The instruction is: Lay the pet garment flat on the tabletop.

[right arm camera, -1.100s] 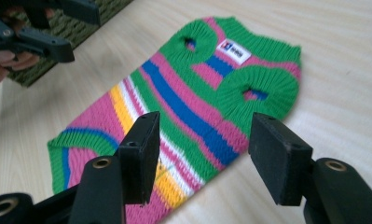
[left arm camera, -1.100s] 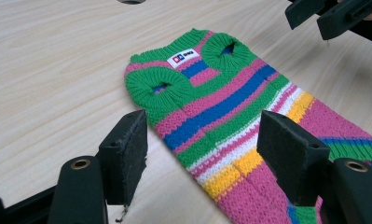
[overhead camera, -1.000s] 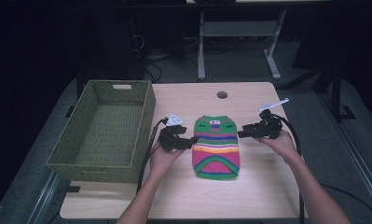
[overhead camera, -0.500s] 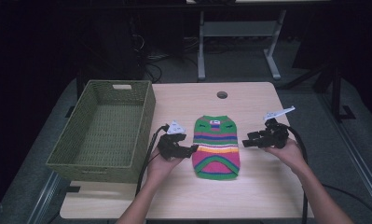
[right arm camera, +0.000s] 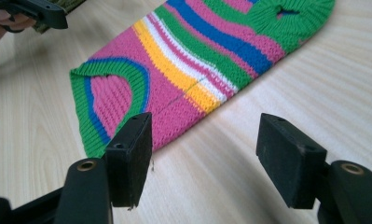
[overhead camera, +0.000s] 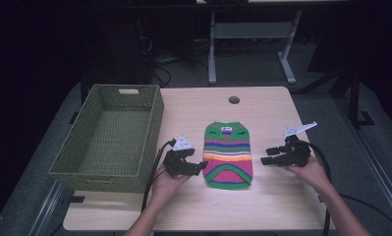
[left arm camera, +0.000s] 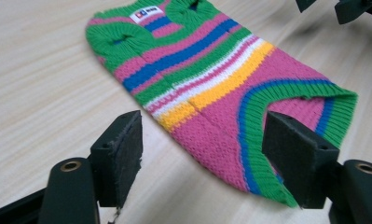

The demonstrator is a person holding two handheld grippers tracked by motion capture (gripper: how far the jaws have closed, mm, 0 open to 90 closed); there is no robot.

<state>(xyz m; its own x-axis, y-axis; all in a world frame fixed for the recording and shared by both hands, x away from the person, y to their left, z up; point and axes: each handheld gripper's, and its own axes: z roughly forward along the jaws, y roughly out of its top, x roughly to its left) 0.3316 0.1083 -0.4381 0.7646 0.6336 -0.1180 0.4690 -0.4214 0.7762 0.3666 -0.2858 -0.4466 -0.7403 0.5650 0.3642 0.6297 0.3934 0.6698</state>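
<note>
Striped sweater flat mid-table, white neck label (writing too small to read).

Left gripper and right gripper flank it, jaws wide, just been opening, holding nothing; basket stands left.

High view: above my table, looking down. Both tong views: close, low, facing the same sweater between my tongs.

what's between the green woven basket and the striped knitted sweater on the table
The left gripper in the person's left hand, jaws open, on the high view, between basket and sweater.
</note>
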